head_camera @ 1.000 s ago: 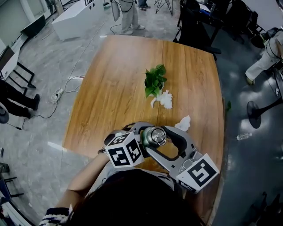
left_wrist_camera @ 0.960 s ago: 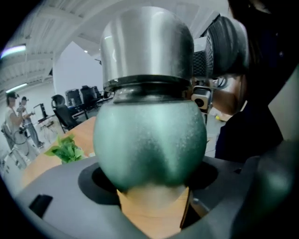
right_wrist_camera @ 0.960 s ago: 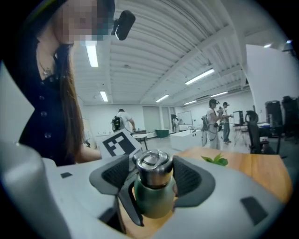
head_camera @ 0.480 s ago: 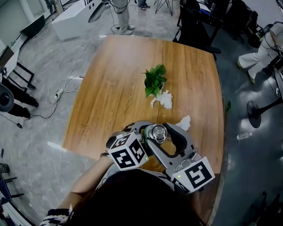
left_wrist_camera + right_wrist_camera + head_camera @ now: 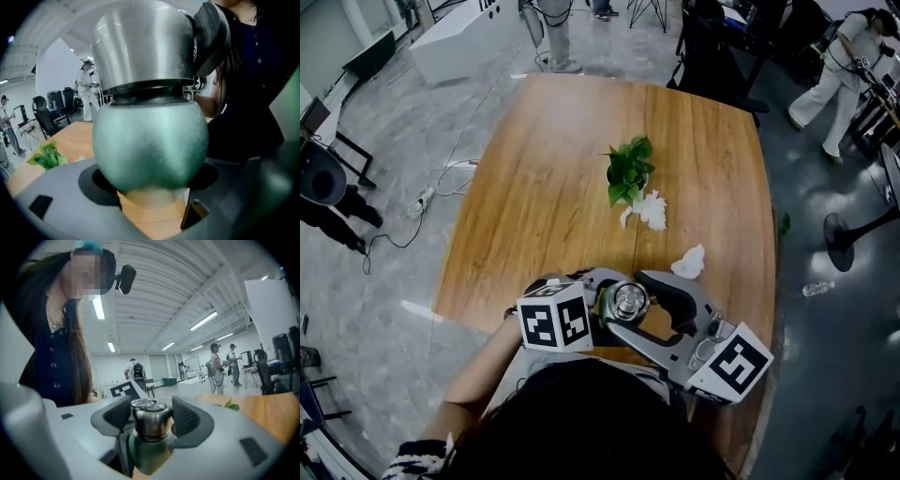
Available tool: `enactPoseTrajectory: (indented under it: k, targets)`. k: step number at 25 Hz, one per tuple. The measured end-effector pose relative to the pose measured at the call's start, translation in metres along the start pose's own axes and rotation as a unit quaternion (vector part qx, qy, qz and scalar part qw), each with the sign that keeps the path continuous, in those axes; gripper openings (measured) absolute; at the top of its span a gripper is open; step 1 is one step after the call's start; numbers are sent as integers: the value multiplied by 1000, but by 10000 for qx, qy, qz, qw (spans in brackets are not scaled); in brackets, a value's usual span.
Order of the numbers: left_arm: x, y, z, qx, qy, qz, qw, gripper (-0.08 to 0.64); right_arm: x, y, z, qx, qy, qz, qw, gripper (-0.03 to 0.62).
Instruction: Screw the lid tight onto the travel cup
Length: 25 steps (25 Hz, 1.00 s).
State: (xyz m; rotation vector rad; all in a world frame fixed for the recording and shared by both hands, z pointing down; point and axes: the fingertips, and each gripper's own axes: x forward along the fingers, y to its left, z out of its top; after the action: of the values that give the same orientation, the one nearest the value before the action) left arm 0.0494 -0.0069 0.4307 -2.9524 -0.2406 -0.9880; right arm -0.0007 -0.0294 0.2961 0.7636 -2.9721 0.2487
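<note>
The travel cup point(image 5: 628, 302) stands upright at the near edge of the wooden tabletop point(image 5: 544, 187), close to the person's body and gripped from both sides. The left tongs point(image 5: 150, 183) are closed on the rounded green body of the cup, which fills the space between the two jaws in the left gripper view. The steel lid point(image 5: 143, 44) sits directly above, separated from the body by a dark seam. The right tongs point(image 5: 149, 414) reach in from the opposite side and pinch the lid, with one ribbed pad point(image 5: 117, 414) against each side of it. The green body shows below the pads. Whether the cup base touches the tabletop cannot be determined. A small potted plant point(image 5: 628, 171) and two crumpled tissues point(image 5: 652, 212) lie farther out on the tabletop, well apart from the cup.
</note>
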Motion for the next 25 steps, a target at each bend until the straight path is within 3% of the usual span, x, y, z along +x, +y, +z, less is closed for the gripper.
enactPoseTrajectory:
  k: [3,6,8,10,14,16,20,23,25]
  targets:
    - [1,13,-2,-282,34,457,9985,400,1,-11,0,-19,-60,-485,9988,265]
    - [0,31,-7,-555,296,1220,9905,400,1,-21,-2,-109,-14,-1116,9937,265]
    - [-2,37,-8,-640,386,1514,9856,400,1,-24,-1,-126,1,-1307,9913,265]
    - [-3,32,-5,-592,216,1308,9894,400,0,-21,2,-44,-42,-1198,9928,265]
    - [-3,4,5,-130,-97,240,9996,400,1,-2,2,214,12,-345,9992,278]
    - [-1,-2,5,-33,-60,71,10000,400,2,0,2,180,40,-217,9996,281]
    - [4,9,2,-242,14,461,9986,400,3,-11,-1,-46,30,-737,9973,279]
    - [3,26,1,-599,65,1104,9921,400,3,-22,0,-50,-56,-1317,9913,279]
    - [1,33,1,-745,120,1528,9854,400,4,-22,2,-60,-83,-1395,9902,279]
